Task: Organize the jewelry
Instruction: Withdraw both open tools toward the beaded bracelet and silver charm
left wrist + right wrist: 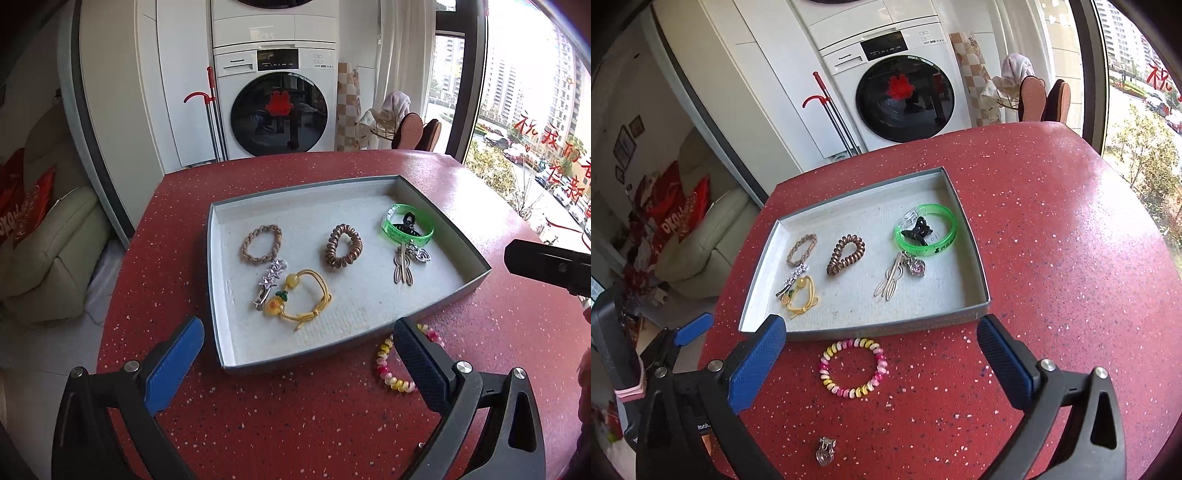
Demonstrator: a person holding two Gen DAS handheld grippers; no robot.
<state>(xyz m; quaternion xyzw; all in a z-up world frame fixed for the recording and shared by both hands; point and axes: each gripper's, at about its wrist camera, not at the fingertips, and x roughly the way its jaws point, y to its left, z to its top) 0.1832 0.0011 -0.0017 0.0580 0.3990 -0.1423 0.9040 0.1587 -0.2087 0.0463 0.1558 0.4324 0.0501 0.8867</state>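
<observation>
Left wrist view: the left tongs (297, 363) stand apart and empty above the red surface (295, 424); the tray (221, 295) holds hair ties and clips. Right wrist view: the right tongs (882, 363) stand apart around nothing; a pink-yellow coil bracelet (852, 367) lies on the surface just before the tray.

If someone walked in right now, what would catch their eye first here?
Probably the shallow grey tray on the speckled red table, with the bright green bangle at its right end. Next, the pink and yellow coil bracelet lying outside the tray, on the table before its near wall.
</observation>
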